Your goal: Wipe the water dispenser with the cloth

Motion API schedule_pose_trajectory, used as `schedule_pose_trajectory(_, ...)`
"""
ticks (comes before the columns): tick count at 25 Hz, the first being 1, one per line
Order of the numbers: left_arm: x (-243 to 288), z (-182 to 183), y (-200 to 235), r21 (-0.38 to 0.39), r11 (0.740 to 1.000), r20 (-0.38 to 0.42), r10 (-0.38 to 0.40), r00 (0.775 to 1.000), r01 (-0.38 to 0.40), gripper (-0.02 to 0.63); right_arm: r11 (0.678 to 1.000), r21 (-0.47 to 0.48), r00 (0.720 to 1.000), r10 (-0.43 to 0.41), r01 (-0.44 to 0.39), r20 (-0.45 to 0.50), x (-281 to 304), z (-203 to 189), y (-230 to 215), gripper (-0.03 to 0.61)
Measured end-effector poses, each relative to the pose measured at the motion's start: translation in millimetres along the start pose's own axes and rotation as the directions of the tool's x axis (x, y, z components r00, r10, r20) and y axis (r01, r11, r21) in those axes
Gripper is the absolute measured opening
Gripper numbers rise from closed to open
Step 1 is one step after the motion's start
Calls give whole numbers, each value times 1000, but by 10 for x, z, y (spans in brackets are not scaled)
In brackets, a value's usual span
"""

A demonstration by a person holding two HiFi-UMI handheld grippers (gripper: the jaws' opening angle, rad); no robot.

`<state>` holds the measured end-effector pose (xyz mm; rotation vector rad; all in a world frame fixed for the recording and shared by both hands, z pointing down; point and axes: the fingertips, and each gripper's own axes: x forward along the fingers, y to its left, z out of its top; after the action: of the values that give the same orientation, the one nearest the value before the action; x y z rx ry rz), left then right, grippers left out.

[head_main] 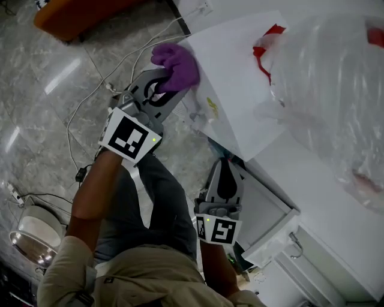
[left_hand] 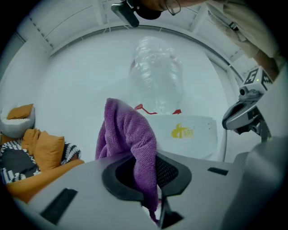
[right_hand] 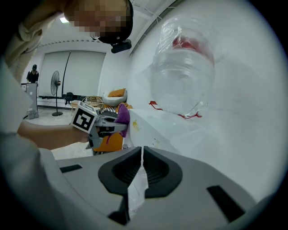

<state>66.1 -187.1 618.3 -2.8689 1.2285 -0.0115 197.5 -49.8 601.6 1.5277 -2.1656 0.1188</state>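
My left gripper (head_main: 161, 87) is shut on a purple cloth (head_main: 176, 65), which presses against the upper corner edge of the white water dispenser (head_main: 234, 78). In the left gripper view the cloth (left_hand: 128, 134) hangs bunched between the jaws (left_hand: 148, 167), in front of the dispenser (left_hand: 198, 139) with its yellow logo. A clear water bottle (head_main: 336, 90) sits on top of the dispenser. My right gripper (head_main: 223, 180) is lower, by the dispenser's front recess. In the right gripper view its jaws (right_hand: 141, 155) are shut, with a thin white strip in the seam.
White cables (head_main: 102, 84) trail over the marble floor on the left. An orange cushion (head_main: 72, 15) lies at the far left, and a metal pot (head_main: 33, 237) stands at the lower left. A standing fan (right_hand: 56, 92) and a distant person (right_hand: 33, 74) are in the room behind.
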Motion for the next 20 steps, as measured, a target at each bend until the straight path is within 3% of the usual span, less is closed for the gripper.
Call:
schedule_pose_trajectory(5,-19,-169,95,-20,1000,23,-22,1000,22,60,1000,-11,1000,20,-21,-19,111,-62,58,28)
schedule_pose_trajectory(8,-31,-480,164,-72,997,-30,5,1000,-7,61,999,-25,999,36,-37,-19,190,-64,108,28)
schedule_pose_trajectory(12,62,-1060,137,-56,998,-153,-28,988,20,61,997,-57,999,54,-54,-3,279,-66,170,28)
schedule_pose_trajectory(17,176,-1301,125,-64,998,-107,-37,994,30,57,993,-79,996,86,-86,-5,413,-226,271,28)
schedule_pose_trajectory(20,154,-1607,112,-73,997,-164,-36,986,25,57,993,-72,995,96,-98,-21,461,-317,301,28)
